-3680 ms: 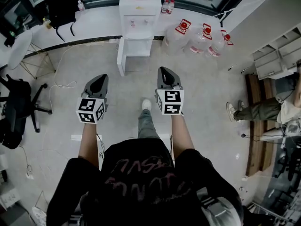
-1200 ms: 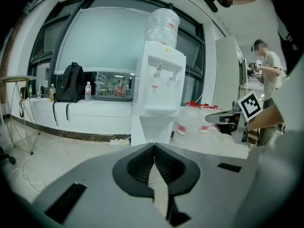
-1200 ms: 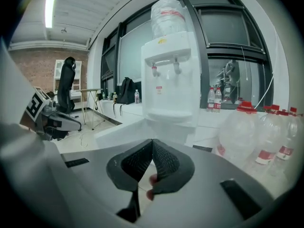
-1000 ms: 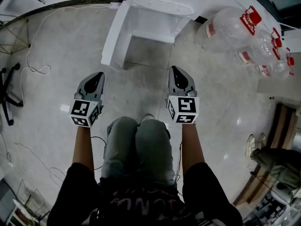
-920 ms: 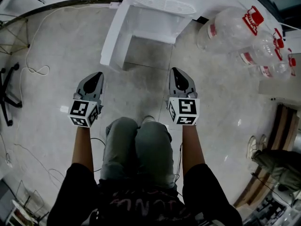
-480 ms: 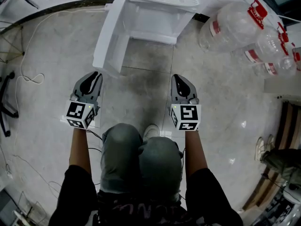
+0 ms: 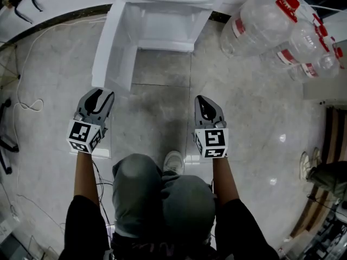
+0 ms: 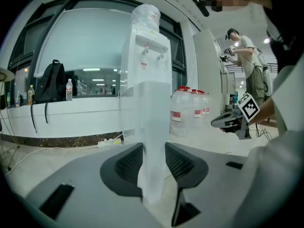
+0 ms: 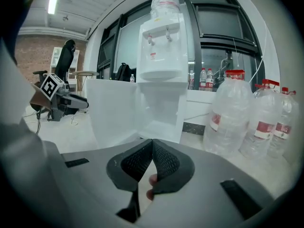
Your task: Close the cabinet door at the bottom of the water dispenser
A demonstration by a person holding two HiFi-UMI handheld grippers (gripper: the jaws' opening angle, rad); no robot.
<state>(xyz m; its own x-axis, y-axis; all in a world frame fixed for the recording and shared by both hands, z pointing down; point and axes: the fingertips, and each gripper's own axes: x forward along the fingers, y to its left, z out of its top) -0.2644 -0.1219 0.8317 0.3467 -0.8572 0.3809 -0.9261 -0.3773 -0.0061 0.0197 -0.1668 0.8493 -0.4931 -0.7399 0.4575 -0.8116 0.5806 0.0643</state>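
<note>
Cabinet door (image 7: pixel 113 47) hangs swung wide out from the base of the water dispenser (image 7: pixel 162 15). Left gripper (image 7: pixel 99 95) sits at the door's free edge: fingers have just been opening, now apart, edge between them. Right gripper (image 7: pixel 203 102) is well apart from the door, fingers together, empty.

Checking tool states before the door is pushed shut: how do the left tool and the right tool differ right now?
The left tool has its jaws apart, having just been opening, with the edge of the cabinet door between them; the right tool has its jaws together on nothing. The left tool is at the open door's free edge; the right tool hangs over the floor, apart from the water dispenser. Both point toward the dispenser.
</note>
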